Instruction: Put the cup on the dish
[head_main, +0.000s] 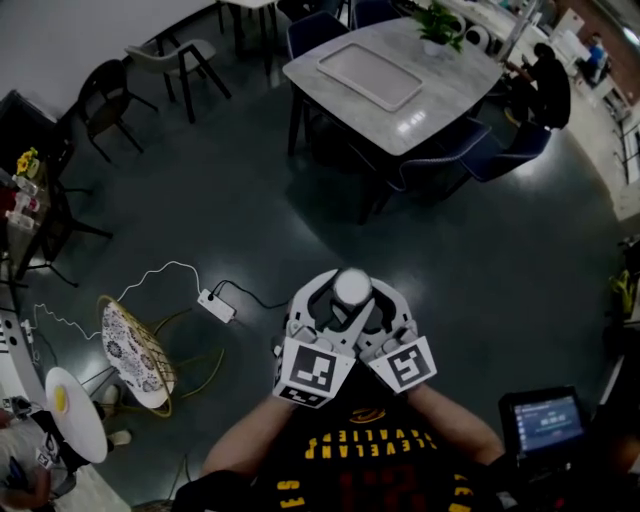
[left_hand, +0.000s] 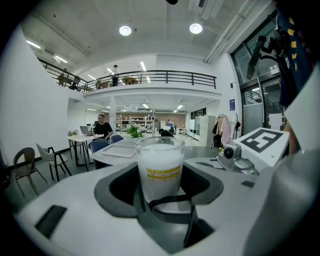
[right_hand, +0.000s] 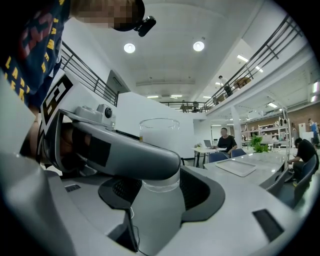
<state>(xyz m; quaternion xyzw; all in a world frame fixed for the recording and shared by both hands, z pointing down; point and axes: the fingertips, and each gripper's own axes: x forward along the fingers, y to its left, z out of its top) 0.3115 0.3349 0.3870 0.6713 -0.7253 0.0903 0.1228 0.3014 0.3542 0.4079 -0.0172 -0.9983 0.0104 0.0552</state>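
The dark shiny floor (head_main: 250, 200) has a white power strip (head_main: 216, 305) on it; the grey table (head_main: 440, 100) holds a flat white tray (head_main: 370, 76)

The left forearm (head_main: 250, 440) and right forearm (head_main: 450, 415) reach forward from the chest and meet. The left gripper (left_hand: 160, 197) and right gripper (right_hand: 157, 195) sit pressed together, the fingers of both closed round one cup (left_hand: 160, 167). One left finger (right_hand: 125, 150) crosses the right gripper's view.

I note a grey table (head_main: 440, 92) with a potted plant (head_main: 437, 22) on it. A white power strip (head_main: 216, 305) lies on the dark floor (head_main: 250, 200), black chair (head_main: 102, 100) beyond.
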